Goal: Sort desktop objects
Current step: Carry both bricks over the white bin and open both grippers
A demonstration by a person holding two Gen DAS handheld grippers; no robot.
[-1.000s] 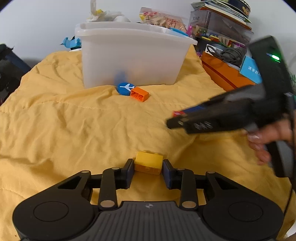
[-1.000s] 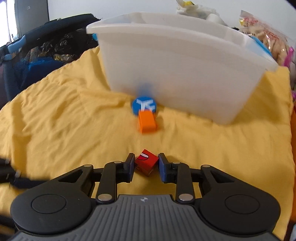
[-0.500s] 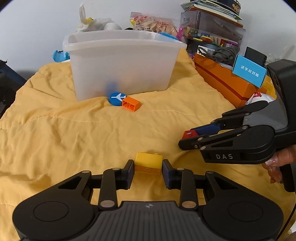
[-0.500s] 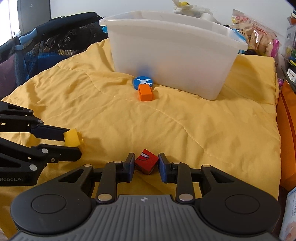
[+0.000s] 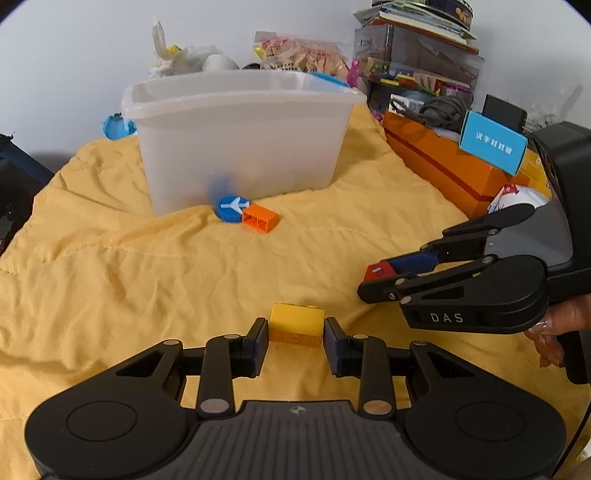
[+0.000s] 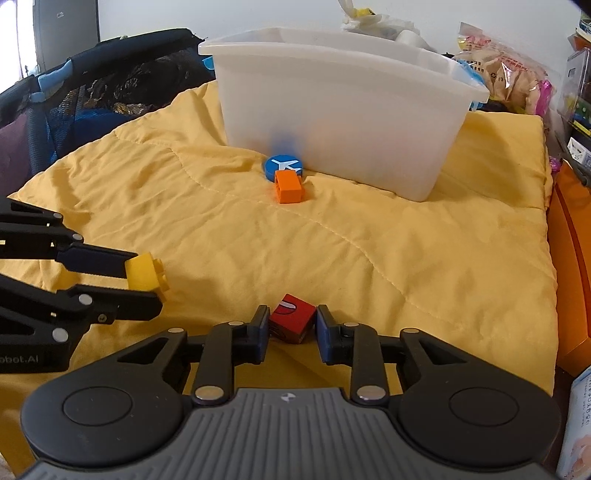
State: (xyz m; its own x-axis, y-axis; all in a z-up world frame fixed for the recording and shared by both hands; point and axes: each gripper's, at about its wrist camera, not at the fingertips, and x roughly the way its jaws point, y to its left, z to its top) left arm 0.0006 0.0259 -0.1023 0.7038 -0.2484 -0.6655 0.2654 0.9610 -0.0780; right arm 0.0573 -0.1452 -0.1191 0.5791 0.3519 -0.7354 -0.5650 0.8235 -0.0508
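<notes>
Right gripper (image 5: 364,282), drawn back over rumpled yellow quilt (image 5: 147,266), closing on red cube (image 6: 292,322); left gripper (image 5: 296,339) clamping yellow brick (image 5: 296,322).

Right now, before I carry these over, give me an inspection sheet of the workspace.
Surface: yellow quilt, wrinkled.
Job's things: white bin at the back; blue disc and orange brick touching in front of it.
Clutter: snack bag, book stack, orange box.
Grippers: left gripper clamps the yellow brick; right gripper, jaws closing, on the red block.
Cables: grey coil on the orange box.
Surroundings: white wall; dark mesh frame beside the quilt.
</notes>
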